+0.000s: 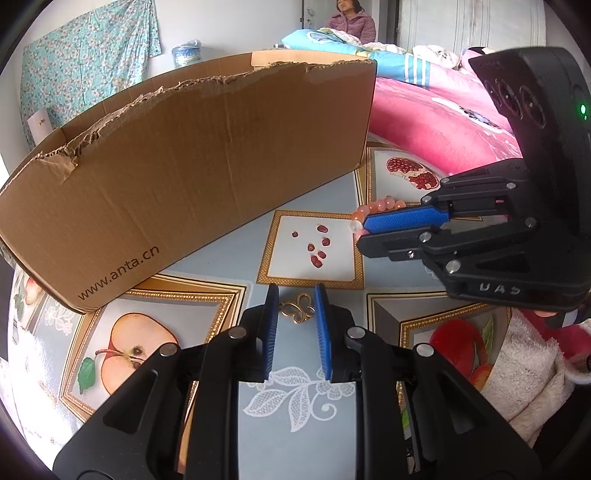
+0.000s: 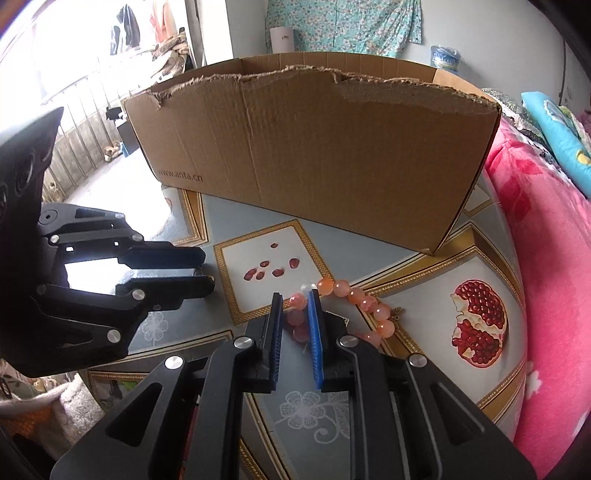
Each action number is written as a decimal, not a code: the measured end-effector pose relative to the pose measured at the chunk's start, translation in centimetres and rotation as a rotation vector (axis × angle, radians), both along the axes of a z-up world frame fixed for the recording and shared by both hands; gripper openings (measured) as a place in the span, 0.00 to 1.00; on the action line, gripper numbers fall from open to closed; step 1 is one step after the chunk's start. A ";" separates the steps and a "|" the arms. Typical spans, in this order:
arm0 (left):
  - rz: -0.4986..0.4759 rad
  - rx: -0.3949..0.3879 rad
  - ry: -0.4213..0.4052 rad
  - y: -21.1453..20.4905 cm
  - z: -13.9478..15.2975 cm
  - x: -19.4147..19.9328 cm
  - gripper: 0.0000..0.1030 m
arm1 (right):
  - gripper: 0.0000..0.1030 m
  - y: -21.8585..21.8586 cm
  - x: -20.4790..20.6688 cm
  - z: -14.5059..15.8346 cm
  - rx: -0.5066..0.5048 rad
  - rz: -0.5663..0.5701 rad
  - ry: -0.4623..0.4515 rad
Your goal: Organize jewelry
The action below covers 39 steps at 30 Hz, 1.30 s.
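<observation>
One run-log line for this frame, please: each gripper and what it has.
left gripper: around gold butterfly ring, contact unclear | right gripper: bead bracelet between pads | cardboard box: behind both

A fruit-printed tablecloth (image 1: 236,258) covers the tabletop. Its panels show a halved apple (image 1: 125,354), a split pomegranate (image 2: 480,328) and loose pomegranate seeds (image 1: 317,247). Behind the seed panel a pink quilt (image 2: 546,258) lies just beside the tabletop's far edge, with a blue pillow (image 1: 325,40) further back. A seated person in a purple jacket (image 1: 354,26) is behind the pillow. On the wall well beyond the tabletop hangs a floral cloth (image 1: 85,62). A white fleecy sleeve (image 1: 528,365) lies by the red apple panel.
</observation>
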State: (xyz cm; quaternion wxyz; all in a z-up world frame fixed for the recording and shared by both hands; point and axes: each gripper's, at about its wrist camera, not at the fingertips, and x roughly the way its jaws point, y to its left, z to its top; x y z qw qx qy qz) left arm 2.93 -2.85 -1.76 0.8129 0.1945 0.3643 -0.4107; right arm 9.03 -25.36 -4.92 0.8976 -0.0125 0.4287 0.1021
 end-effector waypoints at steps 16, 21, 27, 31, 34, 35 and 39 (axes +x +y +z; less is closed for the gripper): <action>0.005 -0.004 -0.005 0.1 -0.1 -0.1 0.18 | 0.09 -2.8 2.5 4.5 0.328 0.036 -0.074; 0.006 -0.002 -0.009 0.1 -0.1 -0.2 0.18 | 0.11 -1.5 3.8 3.7 0.309 0.045 -0.054; 0.006 -0.005 -0.006 0.1 0.0 -0.2 0.18 | 0.26 -3.8 1.6 3.1 0.314 -0.030 -0.045; 0.006 -0.005 -0.007 0.2 0.0 -0.2 0.18 | 0.26 -5.0 -0.3 1.5 0.283 -0.089 0.005; 0.006 -0.005 -0.006 0.2 0.0 -0.2 0.18 | 0.26 -5.4 -1.4 1.0 0.235 -0.122 0.007; 0.006 -0.005 -0.006 0.2 0.0 -0.2 0.18 | 0.26 -5.5 -1.5 0.9 0.210 -0.131 0.000; 0.006 -0.006 -0.006 0.2 0.0 -0.2 0.18 | 0.26 -6.0 -1.4 0.8 0.138 -0.152 -0.015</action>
